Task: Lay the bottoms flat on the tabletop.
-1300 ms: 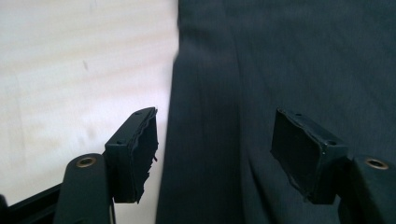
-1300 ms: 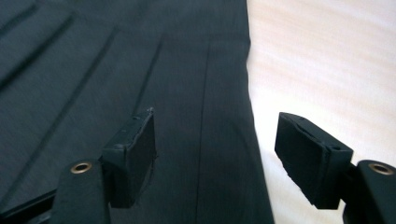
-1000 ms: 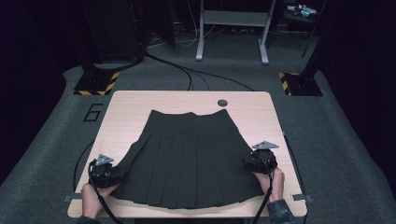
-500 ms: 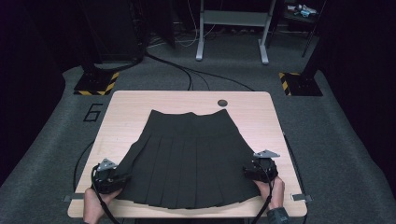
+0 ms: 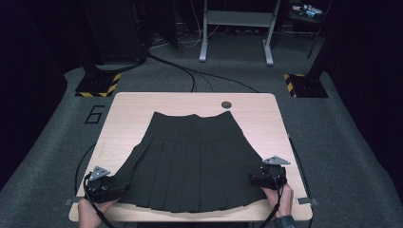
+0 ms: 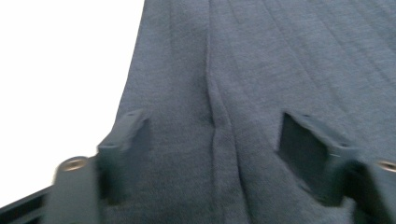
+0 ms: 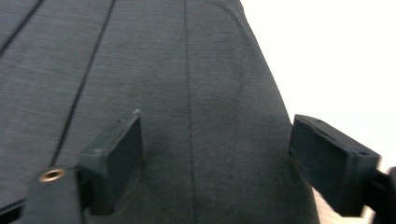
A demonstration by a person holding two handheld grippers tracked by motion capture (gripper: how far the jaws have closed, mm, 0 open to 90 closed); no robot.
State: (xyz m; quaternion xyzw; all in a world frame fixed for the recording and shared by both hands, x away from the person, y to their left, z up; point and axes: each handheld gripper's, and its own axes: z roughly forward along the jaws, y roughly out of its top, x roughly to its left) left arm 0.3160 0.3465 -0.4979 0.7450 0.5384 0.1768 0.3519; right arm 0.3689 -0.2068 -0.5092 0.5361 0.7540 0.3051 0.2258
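Both tools, left [image 5: 124,186] and right [image 5: 253,179], have spread open, releasing the skirt [image 5: 195,156] hem.

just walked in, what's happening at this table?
A person works a black pleated skirt laid flat on the table, waistband at the far side. The left gripper and right gripper sit at the two near hem corners. Both have just been opening; their jaws stand apart over the cloth, not pinching it.
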